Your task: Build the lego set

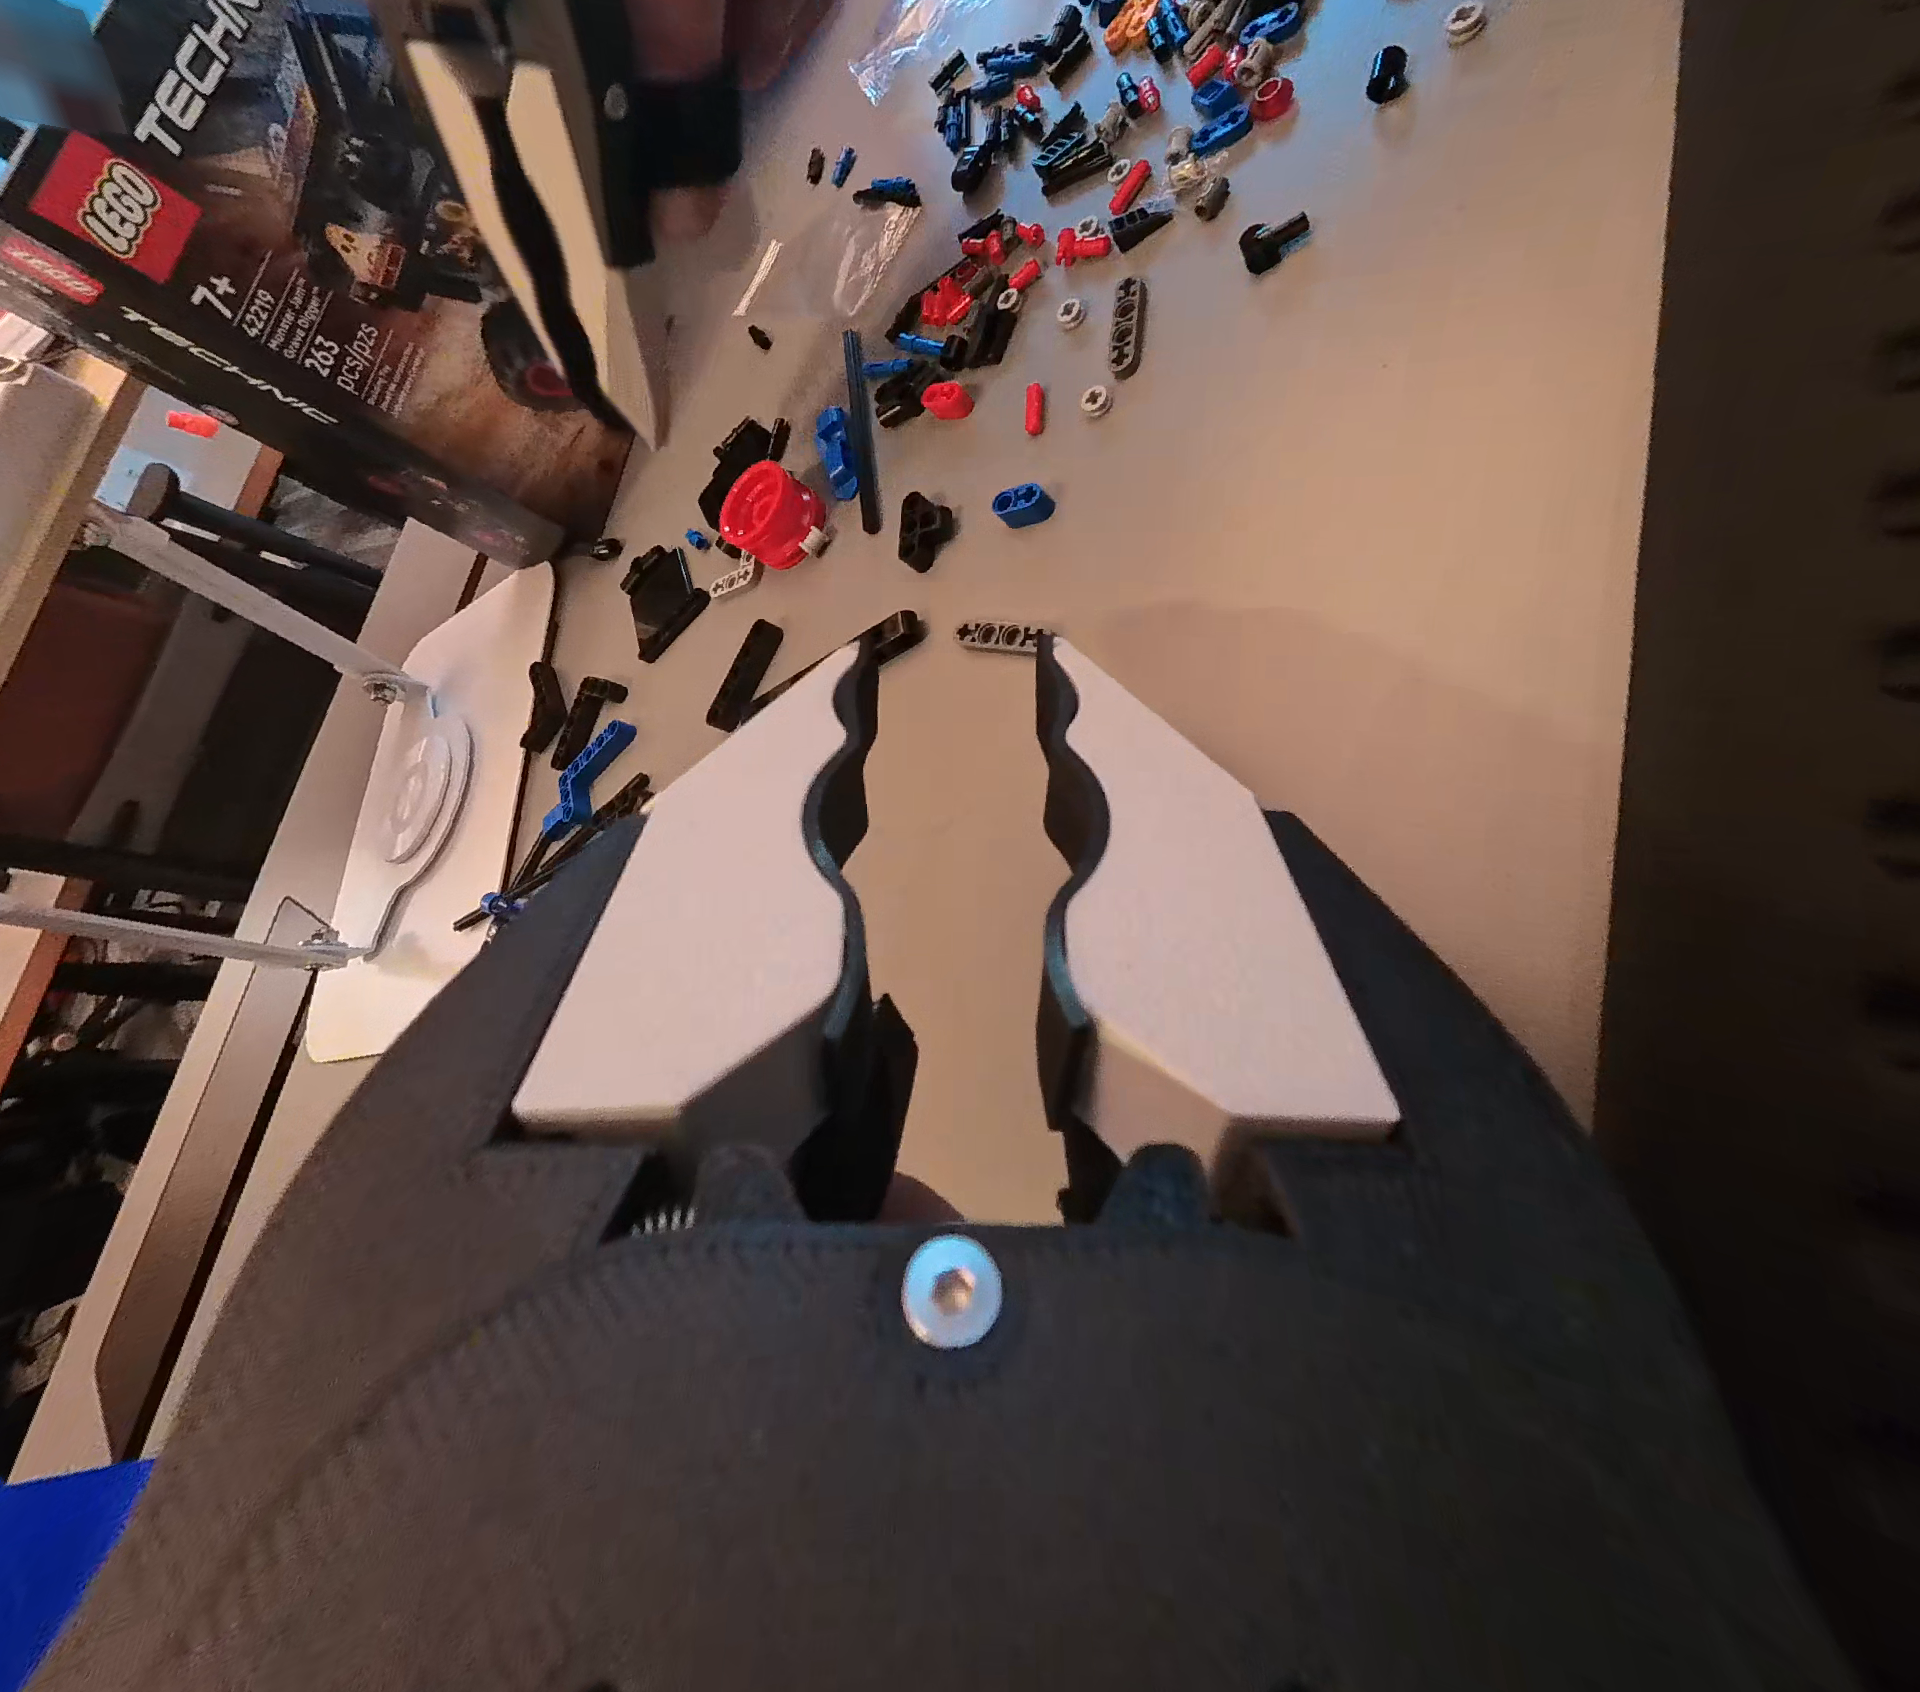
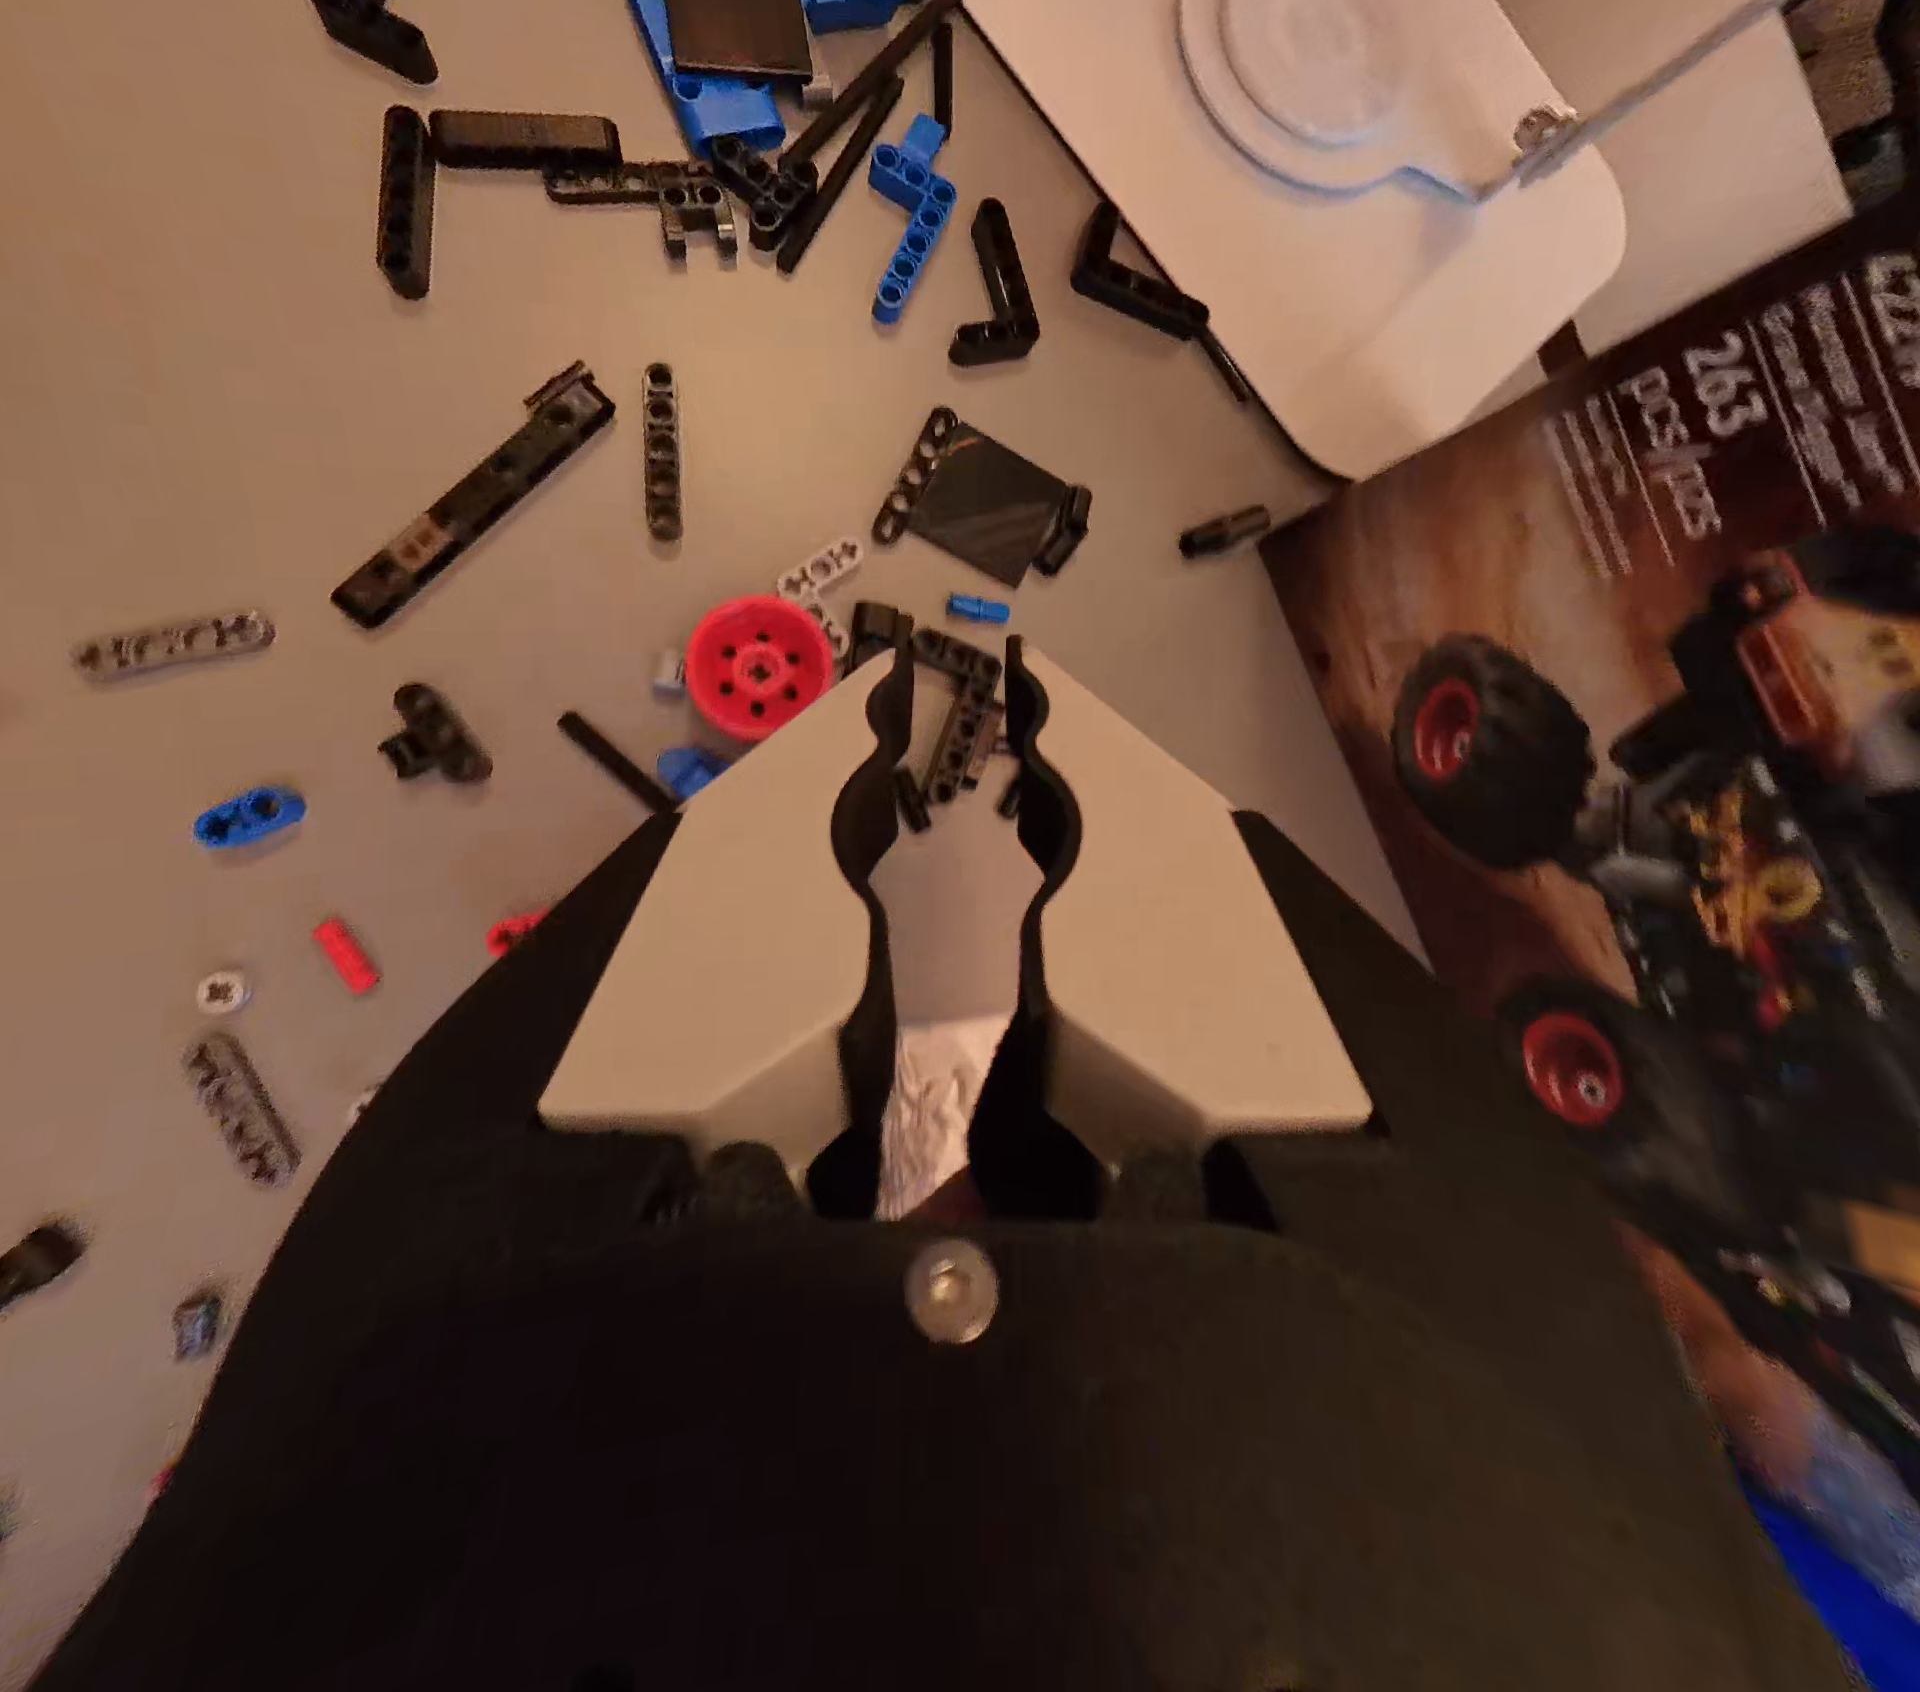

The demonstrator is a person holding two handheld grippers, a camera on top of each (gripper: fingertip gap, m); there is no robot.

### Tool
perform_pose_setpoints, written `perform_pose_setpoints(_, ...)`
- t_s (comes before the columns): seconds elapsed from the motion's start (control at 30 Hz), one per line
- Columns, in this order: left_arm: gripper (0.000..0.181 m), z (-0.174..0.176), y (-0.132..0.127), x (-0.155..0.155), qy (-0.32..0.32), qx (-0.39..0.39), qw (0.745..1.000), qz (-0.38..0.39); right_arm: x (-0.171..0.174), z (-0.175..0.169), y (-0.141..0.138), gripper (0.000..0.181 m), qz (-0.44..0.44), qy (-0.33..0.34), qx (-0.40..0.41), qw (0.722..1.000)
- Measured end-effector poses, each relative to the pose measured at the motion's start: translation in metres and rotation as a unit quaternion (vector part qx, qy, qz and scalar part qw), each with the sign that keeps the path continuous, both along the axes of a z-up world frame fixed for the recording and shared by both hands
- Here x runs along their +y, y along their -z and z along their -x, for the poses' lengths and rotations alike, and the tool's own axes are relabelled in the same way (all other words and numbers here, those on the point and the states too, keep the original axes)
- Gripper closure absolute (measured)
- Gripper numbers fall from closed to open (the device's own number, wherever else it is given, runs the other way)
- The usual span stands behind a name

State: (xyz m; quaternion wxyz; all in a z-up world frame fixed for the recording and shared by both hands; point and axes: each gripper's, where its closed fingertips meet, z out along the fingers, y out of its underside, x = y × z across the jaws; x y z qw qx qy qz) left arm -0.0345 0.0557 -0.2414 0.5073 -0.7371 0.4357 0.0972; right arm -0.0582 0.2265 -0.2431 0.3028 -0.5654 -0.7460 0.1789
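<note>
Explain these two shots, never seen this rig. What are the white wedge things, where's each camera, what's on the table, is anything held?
No robot arm: a person holds a handheld two-finger gripper in each hand, each with a wide-angle camera looking forward along its fingers. The white wedges are those fingers.

The left wrist view shows the left gripper, open and empty above the table. The right gripper shows farther off, upper left.

The right wrist view shows the right gripper, its fingers apart over a black bent beam; nothing is gripped as far as I can tell.

Loose black, blue and red pieces cover the table, including a red wheel hub, beside the set's box and a white stand base.
</note>
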Motion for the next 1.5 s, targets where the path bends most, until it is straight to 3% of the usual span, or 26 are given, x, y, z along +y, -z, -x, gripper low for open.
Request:
perform_pose_setpoints(0.37, 0.155, -0.001, -0.003, 0.0, 0.006, -0.014, 1.0, -0.003, -0.006, 0.038, 0.021, 0.17, 0.074, -0.02, -0.056, 0.996)
perform_pose_setpoints(0.53, 0.155, -0.003, -0.006, -0.001, 0.003, -0.017, 1.0, -0.004, -0.012, 0.043, 0.042, 0.156, 0.092, -0.012, -0.102, 0.991)
perform_pose_setpoints(0.8, 0.155, -0.013, -0.011, -0.004, 0.002, -0.018, 1.0, -0.006, -0.012, 0.05, 0.042, 0.177, 0.059, -0.015, -0.103, 0.993)
perform_pose_setpoints(1.03, 0.154, -0.017, -0.012, -0.003, 0.0, -0.018, 1.0, -0.004, -0.024, 0.061, 0.04, 0.165, 0.031, -0.064, -0.098, 0.993)
perform_pose_setpoints(1.17, 0.155, -0.016, -0.012, -0.002, -0.002, -0.019, 1.0, -0.005, -0.026, 0.063, 0.044, 0.177, 0.054, -0.068, -0.105, 0.991)
perform_pose_setpoints(1.33, 0.154, -0.013, -0.015, 0.001, -0.013, -0.026, 1.0, -0.008, -0.034, 0.059, 0.024, 0.177, 0.059, -0.068, -0.067, 0.994)
perform_pose_setpoints(1.5, 0.149, 0.001, -0.026, 0.006, -0.046, -0.064, 0.997, -0.019, -0.074, 0.028, -0.02, 0.178, 0.056, -0.107, -0.015, 0.993)
